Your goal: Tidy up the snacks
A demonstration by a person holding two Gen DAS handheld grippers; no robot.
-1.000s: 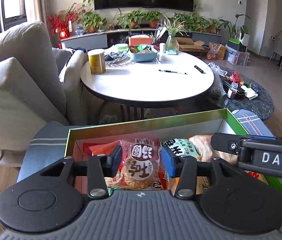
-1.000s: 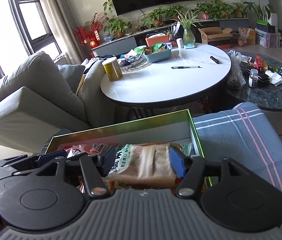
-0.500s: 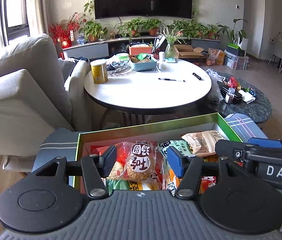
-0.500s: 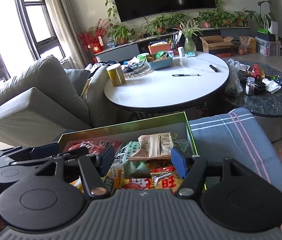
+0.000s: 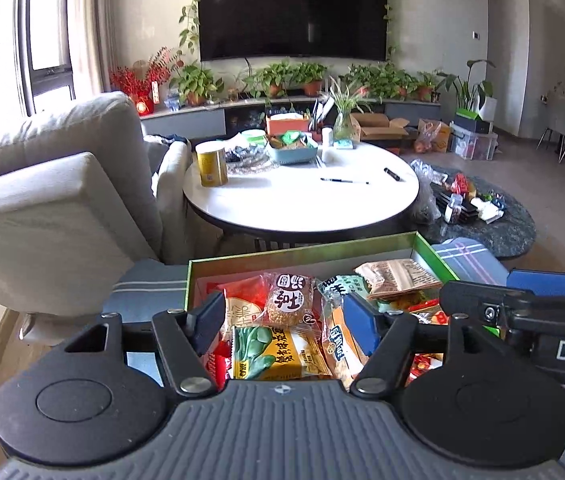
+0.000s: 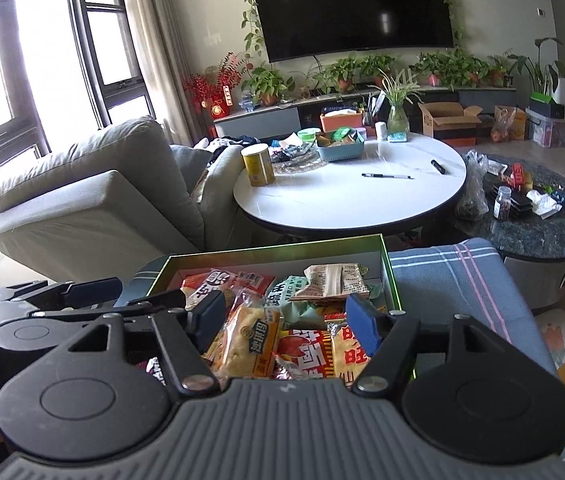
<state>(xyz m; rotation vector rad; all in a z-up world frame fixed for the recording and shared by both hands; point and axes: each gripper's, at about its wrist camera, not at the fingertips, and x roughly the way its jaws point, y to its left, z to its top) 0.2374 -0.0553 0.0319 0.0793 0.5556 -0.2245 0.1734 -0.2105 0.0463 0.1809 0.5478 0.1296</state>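
A green-rimmed box [image 5: 302, 250] full of snack packets sits on a blue plaid cushion [image 6: 454, 280]. My left gripper [image 5: 284, 322] is open and empty above the box's left half, over a round rice-cracker packet [image 5: 288, 300] and a yellow packet [image 5: 278, 354]. My right gripper [image 6: 288, 322] is open and empty above the box [image 6: 386, 264], over a biscuit packet [image 6: 248, 340] and red packets [image 6: 306, 354]. A beige packet [image 6: 334, 280] lies at the box's far right; it also shows in the left wrist view [image 5: 398, 278].
A round white table [image 5: 302, 196] stands beyond the box with a yellow can [image 5: 211, 163], a blue basket [image 5: 292, 151] and pens. A grey sofa [image 5: 54, 200] is to the left. A dark low table [image 6: 542, 216] with clutter is at the right.
Both grippers have let go of their packets, opened and pulled back and up from the box. The round cracker packet and the beige packet now lie in the box.
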